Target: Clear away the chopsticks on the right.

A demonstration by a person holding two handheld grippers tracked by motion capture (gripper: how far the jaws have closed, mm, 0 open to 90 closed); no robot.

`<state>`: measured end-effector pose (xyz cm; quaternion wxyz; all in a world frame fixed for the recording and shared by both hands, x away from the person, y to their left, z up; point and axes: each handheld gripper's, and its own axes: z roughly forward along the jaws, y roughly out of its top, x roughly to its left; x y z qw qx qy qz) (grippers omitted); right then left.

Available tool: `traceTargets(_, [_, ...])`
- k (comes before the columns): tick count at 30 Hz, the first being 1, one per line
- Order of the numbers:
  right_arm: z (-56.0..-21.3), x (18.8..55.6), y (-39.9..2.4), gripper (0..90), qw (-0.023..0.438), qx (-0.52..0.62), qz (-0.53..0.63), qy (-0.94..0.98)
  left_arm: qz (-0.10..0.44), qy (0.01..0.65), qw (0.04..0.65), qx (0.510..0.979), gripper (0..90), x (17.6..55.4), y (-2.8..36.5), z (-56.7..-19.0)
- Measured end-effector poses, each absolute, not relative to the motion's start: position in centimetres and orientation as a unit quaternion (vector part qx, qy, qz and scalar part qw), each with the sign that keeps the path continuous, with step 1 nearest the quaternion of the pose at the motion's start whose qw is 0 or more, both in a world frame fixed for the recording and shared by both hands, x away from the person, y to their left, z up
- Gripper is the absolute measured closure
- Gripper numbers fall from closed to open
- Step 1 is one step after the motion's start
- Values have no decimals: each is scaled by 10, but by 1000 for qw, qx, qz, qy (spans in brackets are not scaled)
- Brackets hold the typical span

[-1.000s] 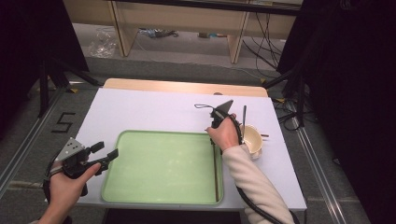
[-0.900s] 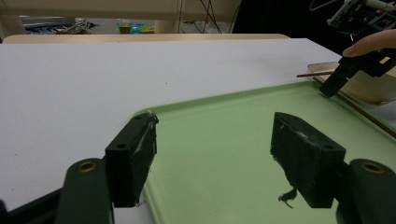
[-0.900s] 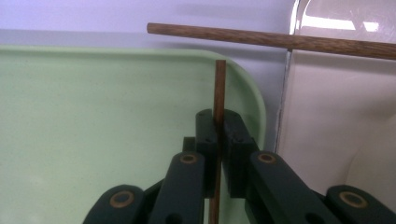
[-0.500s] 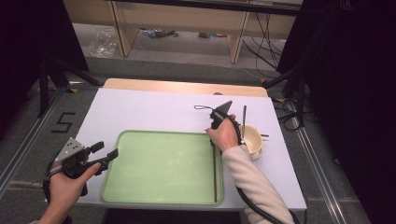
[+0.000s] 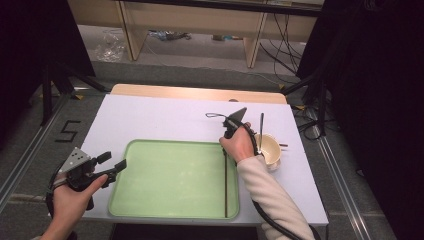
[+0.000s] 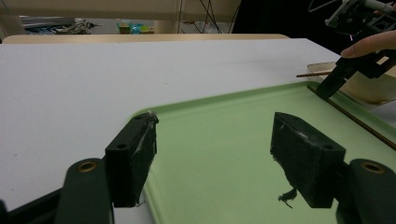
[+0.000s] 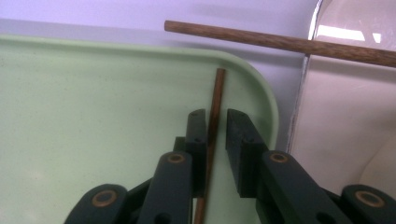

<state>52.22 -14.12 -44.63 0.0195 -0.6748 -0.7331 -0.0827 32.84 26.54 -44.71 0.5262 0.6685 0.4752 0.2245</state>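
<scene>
A light green tray (image 5: pixel 170 180) lies on the white table. A thin brown chopstick (image 5: pixel 226 190) rests in it along its right rim. My right gripper (image 7: pixel 215 119) points down at the tray's far right corner. Its jaws have just been opening, and the chopstick (image 7: pixel 217 88) lies loose between them, next to the left pad. A second chopstick (image 7: pixel 280 41) lies across the cream bowl (image 5: pixel 270 147) just right of the tray. My left gripper (image 6: pixel 215 149) stands open and empty over the tray's (image 6: pixel 224 121) near left edge.
The bowl (image 7: pixel 345 116) sits close against the tray's right rim. A dark thin stick (image 5: pixel 260 127) rises from the bowl behind my right hand. Bare white table stretches beyond the tray. Shelves and cables lie past the table's far edge.
</scene>
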Motion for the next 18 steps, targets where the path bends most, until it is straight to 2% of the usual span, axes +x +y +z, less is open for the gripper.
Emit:
traceTargets(2, [-444, 522, -139, 790, 29, -688, -79, -721, 223, 478, 527, 667, 313, 328, 265, -447])
traceTargets(12, [-434, 522, -141, 767, 16, -673, -93, -734, 227, 472, 525, 671, 313, 329, 266, -447])
traceTargets(14, [-426, 522, -142, 735, -7, -637, -110, -763, 226, 472, 526, 671, 313, 329, 266, -447])
traceTargets(16, [-418, 524, -144, 690, -33, -545, -136, -827, 225, 471, 525, 672, 313, 329, 266, -447])
traceTargets(18, [-414, 524, -143, 624, -120, -419, -144, -889, 225, 470, 527, 671, 313, 329, 266, -448])
